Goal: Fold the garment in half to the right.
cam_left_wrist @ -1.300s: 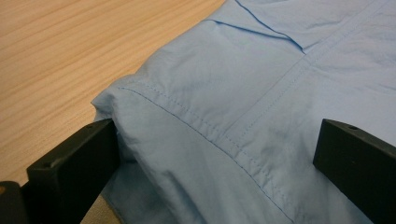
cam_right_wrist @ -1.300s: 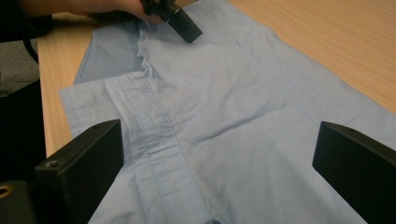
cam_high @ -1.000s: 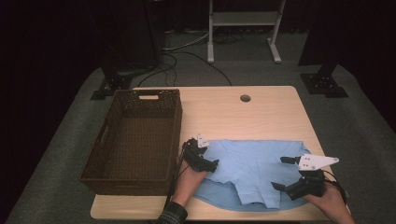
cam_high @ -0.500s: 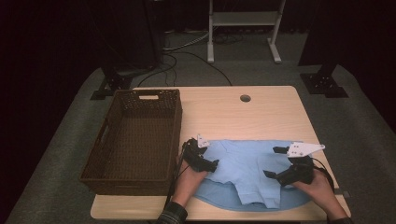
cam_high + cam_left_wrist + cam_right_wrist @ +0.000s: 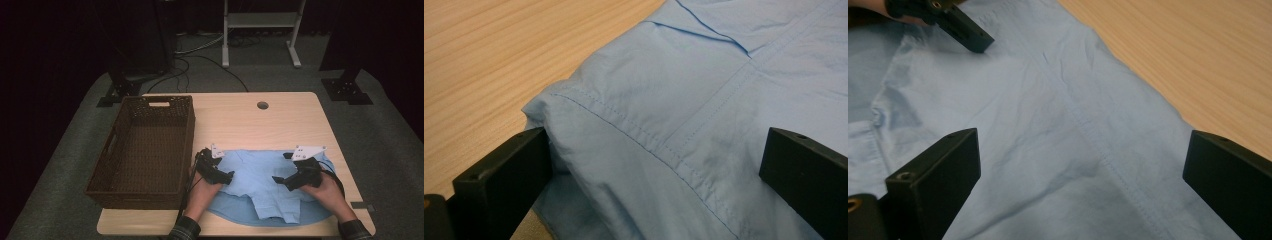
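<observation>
A light blue shirt (image 5: 255, 172) lies spread on the near half of the wooden table (image 5: 280, 125). My left gripper (image 5: 220, 172) rests at the shirt's left edge. In the left gripper view it is open (image 5: 654, 150), with its jaws straddling a folded, stitched edge of the shirt (image 5: 664, 100). My right gripper (image 5: 281, 168) hovers over the right part of the shirt. In the right gripper view it is open (image 5: 1080, 160), with flat cloth (image 5: 1048, 115) between the jaws and nothing gripped. The left gripper's jaw (image 5: 965, 32) shows at the top left of that view.
A dark brown wicker basket (image 5: 190, 131) stands on the left part of the table, close to the left gripper. Bare wood (image 5: 1198, 60) lies beyond the shirt, with a cable hole (image 5: 262, 105) at the back. Stands and cables sit on the floor behind.
My right gripper has moved left, from the shirt's right edge inward over the cloth. The left gripper has stayed in place, and the shirt looks unchanged.
</observation>
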Available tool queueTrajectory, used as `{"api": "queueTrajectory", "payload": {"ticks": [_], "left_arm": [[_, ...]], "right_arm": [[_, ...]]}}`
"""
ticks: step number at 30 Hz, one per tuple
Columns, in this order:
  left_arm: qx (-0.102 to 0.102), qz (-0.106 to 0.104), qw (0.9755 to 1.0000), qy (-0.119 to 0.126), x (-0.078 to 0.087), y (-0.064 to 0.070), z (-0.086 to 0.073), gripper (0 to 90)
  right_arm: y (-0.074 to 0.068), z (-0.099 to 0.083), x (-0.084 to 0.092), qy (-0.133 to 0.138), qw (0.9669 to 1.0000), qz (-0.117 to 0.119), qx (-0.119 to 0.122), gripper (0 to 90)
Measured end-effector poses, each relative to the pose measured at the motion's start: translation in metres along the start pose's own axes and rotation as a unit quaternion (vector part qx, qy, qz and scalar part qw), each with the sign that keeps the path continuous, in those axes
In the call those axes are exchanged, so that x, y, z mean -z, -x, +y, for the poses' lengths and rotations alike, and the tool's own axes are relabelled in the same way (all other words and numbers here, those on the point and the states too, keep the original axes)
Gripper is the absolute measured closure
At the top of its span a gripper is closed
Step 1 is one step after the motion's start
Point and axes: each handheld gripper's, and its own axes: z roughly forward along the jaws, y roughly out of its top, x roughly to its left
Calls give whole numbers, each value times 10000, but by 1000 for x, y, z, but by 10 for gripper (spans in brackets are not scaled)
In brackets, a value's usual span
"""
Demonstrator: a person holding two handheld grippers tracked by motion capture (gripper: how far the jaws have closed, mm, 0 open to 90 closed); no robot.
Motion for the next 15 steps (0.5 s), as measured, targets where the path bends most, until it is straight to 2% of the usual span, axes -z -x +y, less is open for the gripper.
{"api": "queueTrajectory", "payload": {"ticks": [8, 15], "left_arm": [[0, -3, 10000, -3, 0, 0, 0, 0], [8, -4, 10000, 1, 0, 0, 0, 0]], "right_arm": [[3, -2, -25, -414, 9991, 28, 126, 9], [6, -7, -34, -548, 9984, 97, 50, 9]]}}
